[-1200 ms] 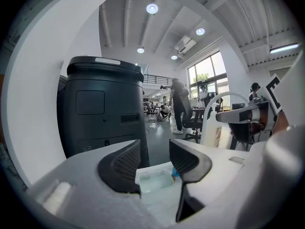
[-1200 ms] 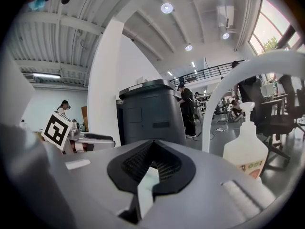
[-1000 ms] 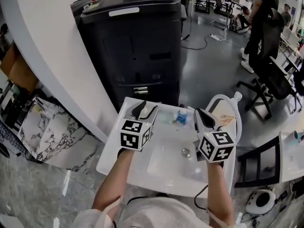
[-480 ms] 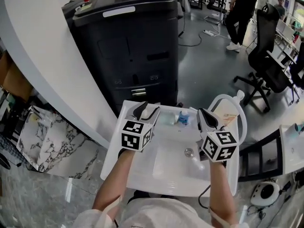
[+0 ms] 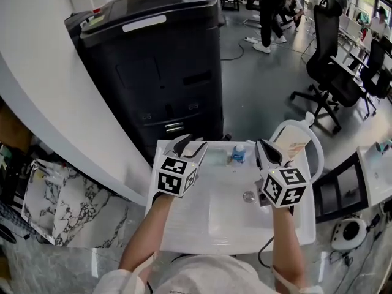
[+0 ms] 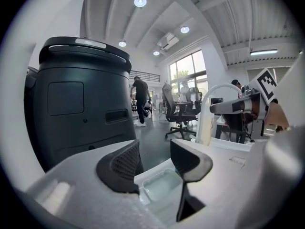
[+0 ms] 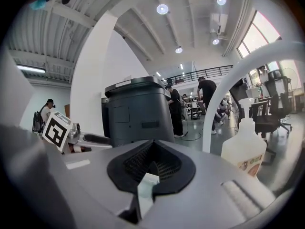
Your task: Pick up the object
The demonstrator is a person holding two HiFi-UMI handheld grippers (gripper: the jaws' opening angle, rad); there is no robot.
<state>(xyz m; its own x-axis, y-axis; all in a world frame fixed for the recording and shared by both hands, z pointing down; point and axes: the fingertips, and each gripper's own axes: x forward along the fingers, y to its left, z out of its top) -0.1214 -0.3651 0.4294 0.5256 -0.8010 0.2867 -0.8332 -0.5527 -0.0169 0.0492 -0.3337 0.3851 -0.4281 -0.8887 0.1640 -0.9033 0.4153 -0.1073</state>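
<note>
A small bottle with a blue cap (image 5: 237, 154) stands on the back ledge of a white sink (image 5: 184, 225). Beside it lies a clear shallow dish (image 5: 215, 154), seen just past the jaws in the left gripper view (image 6: 162, 184). My left gripper (image 5: 191, 144) hovers over the sink's back left corner, open, with nothing between its black pads (image 6: 119, 168). My right gripper (image 5: 264, 149) is over the sink's right side, right of the small bottle. Its jaws (image 7: 151, 163) are shut and I see nothing held in them.
A white arched tap (image 5: 288, 127) rises at the sink's back right, with a pump bottle (image 5: 293, 144) (image 7: 243, 149) under it. The drain (image 5: 248, 196) sits in the basin. A large black machine (image 5: 153, 66) stands behind the sink. Office chairs (image 5: 331, 72) and people are farther back.
The head view has drifted, so the sink sits lower and more to the right in the picture. Both grippers keep about the same places over it. The left jaws look slightly wider.
</note>
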